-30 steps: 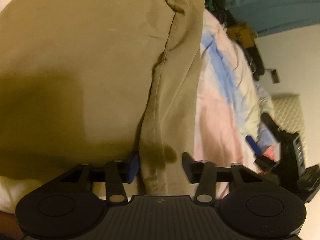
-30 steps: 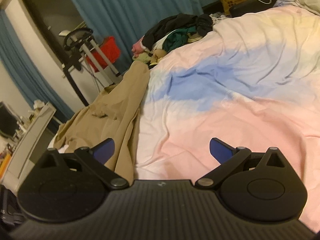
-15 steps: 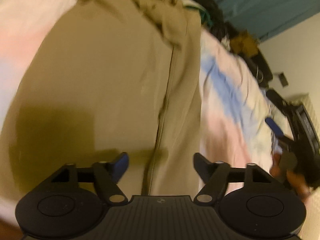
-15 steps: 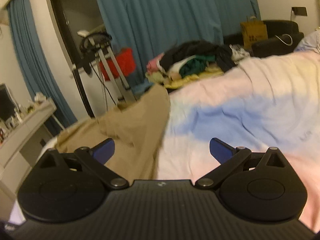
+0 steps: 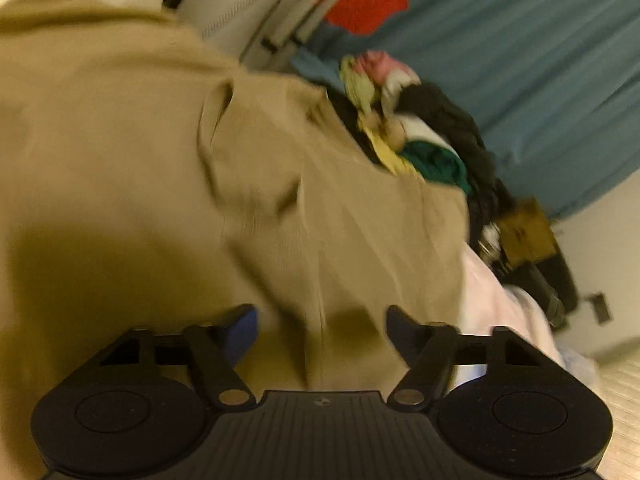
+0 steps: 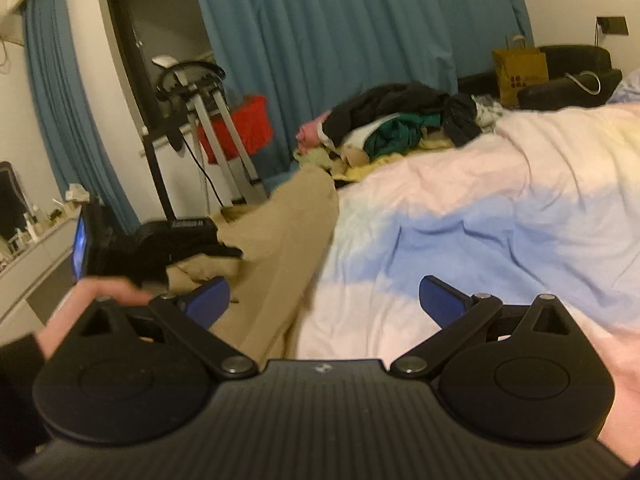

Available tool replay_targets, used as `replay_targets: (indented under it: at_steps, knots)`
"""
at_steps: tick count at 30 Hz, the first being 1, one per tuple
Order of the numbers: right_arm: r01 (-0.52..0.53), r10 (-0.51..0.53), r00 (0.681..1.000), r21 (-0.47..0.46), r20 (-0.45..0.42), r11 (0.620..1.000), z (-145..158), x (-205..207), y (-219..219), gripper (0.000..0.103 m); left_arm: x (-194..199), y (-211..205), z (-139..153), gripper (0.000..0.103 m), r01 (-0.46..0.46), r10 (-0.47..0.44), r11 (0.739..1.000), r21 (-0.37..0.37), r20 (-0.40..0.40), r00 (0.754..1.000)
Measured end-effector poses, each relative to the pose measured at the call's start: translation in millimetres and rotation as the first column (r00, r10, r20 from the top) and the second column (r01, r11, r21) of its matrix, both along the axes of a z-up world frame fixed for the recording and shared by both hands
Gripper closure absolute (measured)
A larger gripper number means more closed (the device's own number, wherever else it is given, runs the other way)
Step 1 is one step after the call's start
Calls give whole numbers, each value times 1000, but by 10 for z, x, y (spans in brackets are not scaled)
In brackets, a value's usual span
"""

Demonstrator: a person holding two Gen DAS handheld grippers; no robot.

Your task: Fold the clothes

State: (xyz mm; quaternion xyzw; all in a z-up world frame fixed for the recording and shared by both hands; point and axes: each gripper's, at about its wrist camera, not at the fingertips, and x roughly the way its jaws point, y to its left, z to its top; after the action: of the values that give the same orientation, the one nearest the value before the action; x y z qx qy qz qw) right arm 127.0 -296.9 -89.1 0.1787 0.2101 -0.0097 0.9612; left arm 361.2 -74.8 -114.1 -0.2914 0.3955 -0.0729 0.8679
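Observation:
Tan trousers (image 5: 160, 160) lie spread along the bed's edge, and the right wrist view shows them (image 6: 280, 240) running toward the clothes pile. My left gripper (image 5: 320, 328) hovers low over their crumpled upper part. Its jaws are closing, and a fold of tan cloth lies below the gap, but the pads do not press on it. My right gripper (image 6: 324, 300) stands open over the pink and blue duvet (image 6: 500, 200) with nothing between its fingers. A hand (image 6: 92, 300) holds the left gripper at the left of the right wrist view.
A pile of mixed clothes (image 6: 400, 128) sits at the bed's far corner, just beyond the trousers. An exercise machine (image 6: 200, 120) with a red cloth (image 6: 244, 124) stands by the blue curtain. A white dresser (image 6: 32, 256) is on the left and a paper bag (image 6: 520, 76) at the back right.
My left gripper let go of the trousers' edge, opened wide, then narrowed while sweeping up the garment toward the clothes pile. The right gripper tilted up and swung left, staying open.

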Motion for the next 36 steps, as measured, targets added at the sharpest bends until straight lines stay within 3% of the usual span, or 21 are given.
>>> replay_targets:
  at_steps: [1,2,5,7,9,12,16,23,28,32,36]
  knots:
    - [1,-1,1000,8,-16,1000,-56,53,-6,0,62,-11,5,83,-9,9,1000,8,7,1000]
    - [4,-3,1000,18,-30,1000,-106,99,-10,0,119,14,37,99,-6,6,1000,15,15,1000]
    - [12,-10,998,41,-57,999,-225,212,-37,0,238,20,293,100,-6,-10,988,151,107,994]
    - [18,-16,998,39,-61,999,-266,266,-39,0,280,-20,433,99,-49,-1,962,270,182,983]
    - [13,-10,998,34,-63,999,-296,305,-24,0,332,-48,446,97,-54,-16,941,335,201,980]
    - [2,0,998,29,-70,1000,-330,326,2,0,329,33,337,86,38,-75,949,312,107,991]
    - [-7,9,999,25,-52,1000,-291,293,21,0,-144,85,438,53,100,-149,922,374,107,983]
    - [-25,26,999,-9,19,1000,-89,98,106,0,-1569,163,985,27,130,-272,857,499,225,936]
    - [-40,43,997,-45,69,998,38,-244,180,0,-2470,301,1290,7,100,-267,879,466,307,913]
    - [-51,56,995,-61,77,997,136,-616,246,0,-3031,455,1339,3,103,-273,884,455,326,905]
    - [-45,54,993,-81,103,996,289,-890,363,0,-3311,531,1308,1,97,-284,863,495,320,904]
